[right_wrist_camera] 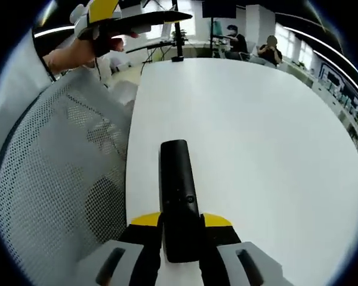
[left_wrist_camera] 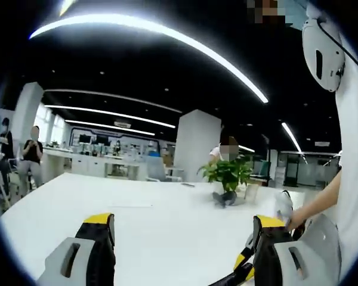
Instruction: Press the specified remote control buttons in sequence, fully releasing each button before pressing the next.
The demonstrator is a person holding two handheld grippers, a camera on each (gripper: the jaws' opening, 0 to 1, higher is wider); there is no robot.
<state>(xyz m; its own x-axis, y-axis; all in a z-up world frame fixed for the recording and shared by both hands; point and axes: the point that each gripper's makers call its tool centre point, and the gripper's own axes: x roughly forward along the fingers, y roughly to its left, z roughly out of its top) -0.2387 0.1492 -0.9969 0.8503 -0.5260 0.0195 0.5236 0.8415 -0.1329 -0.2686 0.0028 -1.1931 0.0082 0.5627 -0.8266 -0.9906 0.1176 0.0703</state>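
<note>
Remote control clamped in the right hand-held gripper over a white bench, the left one raised and empty.

In the left gripper view, the left hand-held gripper (left_wrist_camera: 182,238) stands with jaws wide apart and nothing between them, above the white bench (left_wrist_camera: 155,220); a potted plant (left_wrist_camera: 228,176) sits toward 1 o'clock. In the right gripper view, the right hand-held gripper (right_wrist_camera: 182,238) is closed on the near end of the black remote control (right_wrist_camera: 178,190), which points to 12 o'clock over the bench, beside a mesh chair back (right_wrist_camera: 59,173) at 9 o'clock. The remote looks light, rigid and smooth, likely slippery; holding its lower body leaves the buttons free.
</note>
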